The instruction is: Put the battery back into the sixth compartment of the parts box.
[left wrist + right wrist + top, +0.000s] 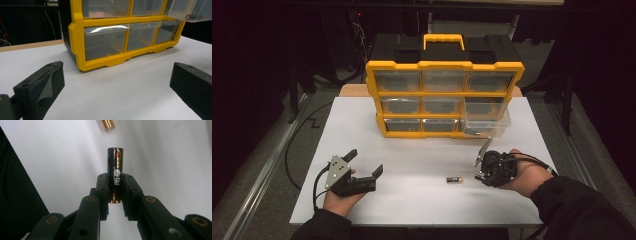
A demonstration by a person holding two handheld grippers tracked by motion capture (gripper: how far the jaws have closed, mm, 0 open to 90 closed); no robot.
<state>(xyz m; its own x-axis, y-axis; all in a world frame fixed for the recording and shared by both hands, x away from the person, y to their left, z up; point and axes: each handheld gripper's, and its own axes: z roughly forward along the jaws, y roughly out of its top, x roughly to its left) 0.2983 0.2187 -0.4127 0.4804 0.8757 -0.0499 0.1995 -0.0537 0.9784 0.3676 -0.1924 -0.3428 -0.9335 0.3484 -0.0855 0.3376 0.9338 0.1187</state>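
Note:
My right gripper (115, 182) is shut on a black battery (115, 162) with gold ends, which stands out beyond the pads. In the high view that gripper (480, 172) hovers over the table's right front. A second battery (454, 179) lies on the white table just left of it, and its gold end (107, 124) shows at the top of the right gripper view. My left gripper (365, 161) rests at the front left, open, with nothing between its jaws (116, 85). It faces the yellow drawer organizer (77, 37).
The yellow organizer (444, 95) with clear drawers stands at the back middle of the white table (362, 125). One right-hand drawer (489, 120) is pulled out, and a battery (192, 17) lies inside it. Dark floor surrounds the table.

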